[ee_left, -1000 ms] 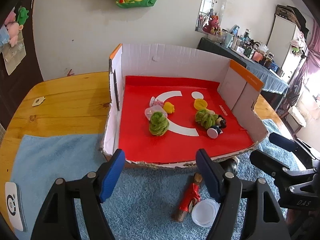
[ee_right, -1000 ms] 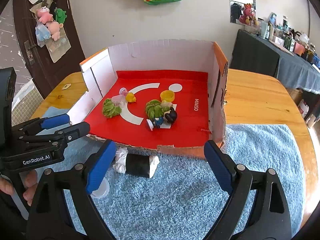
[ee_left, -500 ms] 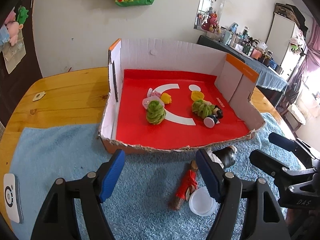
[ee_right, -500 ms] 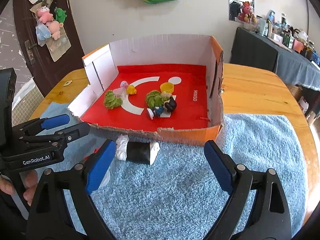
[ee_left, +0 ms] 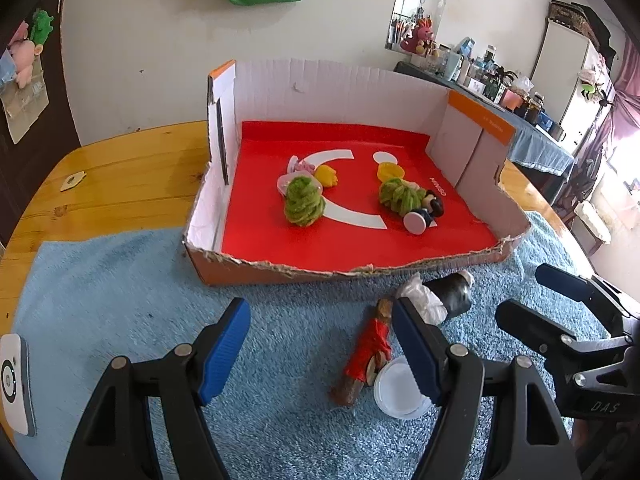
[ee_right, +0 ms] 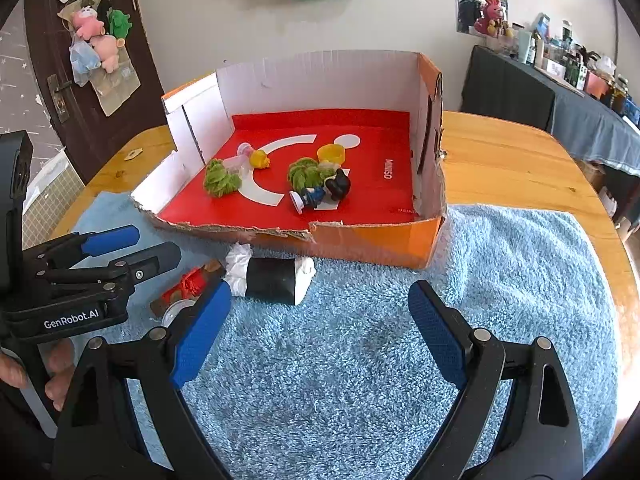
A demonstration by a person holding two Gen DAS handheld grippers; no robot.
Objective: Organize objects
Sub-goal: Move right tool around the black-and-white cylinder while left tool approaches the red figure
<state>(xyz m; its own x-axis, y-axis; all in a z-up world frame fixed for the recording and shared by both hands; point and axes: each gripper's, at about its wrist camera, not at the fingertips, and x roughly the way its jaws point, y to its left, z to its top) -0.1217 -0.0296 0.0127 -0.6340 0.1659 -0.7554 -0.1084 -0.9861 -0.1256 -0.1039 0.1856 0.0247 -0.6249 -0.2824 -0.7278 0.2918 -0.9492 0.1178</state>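
Note:
A cardboard box (ee_left: 256, 270) (ee_right: 384, 248) with a red floor holds two green yarn balls (ee_left: 303, 201) (ee_right: 219, 178), a yellow duck (ee_left: 327, 175), a yellow cup (ee_right: 331, 153) and a dark-haired figurine (ee_left: 424, 214) (ee_right: 326, 192). On the blue towel in front of the box lie a black-and-white roll (ee_left: 450, 292) (ee_right: 276, 280), a red-wrapped stick (ee_left: 366, 354) (ee_right: 190, 284) and a white lid (ee_left: 396, 390). My left gripper (ee_left: 320, 348) is open above the towel, left of the stick. My right gripper (ee_right: 314, 326) is open just short of the roll.
The blue towel (ee_right: 500, 280) covers the near part of a wooden table (ee_left: 120, 184) (ee_right: 512, 160). A small white device (ee_left: 12, 380) lies at the towel's left edge. A dark side table with bottles (ee_right: 568, 92) stands at the right.
Both grippers have drawn back from the box, so it looks farther away and more towel shows in front. The roll, stick and lid are now fully in view. Both grippers stay open.

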